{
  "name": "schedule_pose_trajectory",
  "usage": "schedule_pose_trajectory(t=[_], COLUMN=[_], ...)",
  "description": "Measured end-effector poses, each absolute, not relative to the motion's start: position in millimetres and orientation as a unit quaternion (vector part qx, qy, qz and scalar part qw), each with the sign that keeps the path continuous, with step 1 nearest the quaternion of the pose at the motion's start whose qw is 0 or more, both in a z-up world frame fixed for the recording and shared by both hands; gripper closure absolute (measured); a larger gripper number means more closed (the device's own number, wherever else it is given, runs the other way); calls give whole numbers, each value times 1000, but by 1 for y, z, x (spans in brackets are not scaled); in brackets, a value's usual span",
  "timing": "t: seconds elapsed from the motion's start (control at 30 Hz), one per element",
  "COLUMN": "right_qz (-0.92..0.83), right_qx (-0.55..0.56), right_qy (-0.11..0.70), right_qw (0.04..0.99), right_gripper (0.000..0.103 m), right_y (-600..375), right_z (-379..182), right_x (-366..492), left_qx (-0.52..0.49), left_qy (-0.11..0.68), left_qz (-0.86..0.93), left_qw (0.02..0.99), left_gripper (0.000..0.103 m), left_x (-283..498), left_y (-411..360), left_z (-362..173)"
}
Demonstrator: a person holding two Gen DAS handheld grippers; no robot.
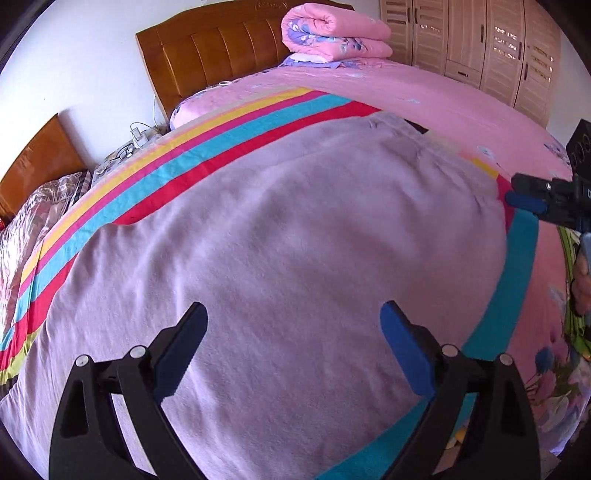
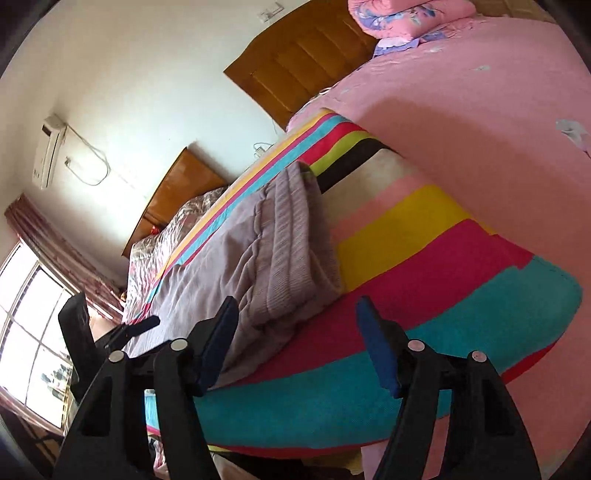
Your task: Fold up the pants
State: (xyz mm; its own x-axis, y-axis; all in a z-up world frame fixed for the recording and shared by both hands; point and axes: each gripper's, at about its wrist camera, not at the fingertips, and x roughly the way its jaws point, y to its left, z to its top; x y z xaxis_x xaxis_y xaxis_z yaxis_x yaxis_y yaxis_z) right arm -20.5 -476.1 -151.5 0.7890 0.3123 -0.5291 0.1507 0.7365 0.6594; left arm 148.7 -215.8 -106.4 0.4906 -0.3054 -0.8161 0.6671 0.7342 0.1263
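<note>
Lilac pants [image 1: 280,236] fill the frame's centre on a striped blanket [image 1: 236,122]. Both the left gripper [image 1: 293,332] and right gripper [image 2: 297,325] hover with jaws apart, empty; each should pinch a waistband [image 2: 295,236] corner evenly.

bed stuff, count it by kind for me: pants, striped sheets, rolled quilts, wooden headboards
pants: 1
striped sheet: 1
rolled quilt: 1
wooden headboards: 2, a big one and a smaller one
total: 5
</note>
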Motion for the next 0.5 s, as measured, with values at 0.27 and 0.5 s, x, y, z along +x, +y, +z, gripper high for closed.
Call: schedule_pose_trajectory(t=[0.27, 0.5], right_qz=[26, 49], right_qx=[183, 202], right_qy=[383, 380], right_qw=[905, 901], right_gripper=[61, 49], right_y=[-439, -446], right_z=[-141, -151], right_x=[-2, 10], left_qx=[210, 200], left_qy=[427, 430], left_qz=[-280, -282], left_qw=[834, 834], left_gripper=[6, 6], left_x=[153, 154], left_y=[-212, -208], left_z=[-121, -122])
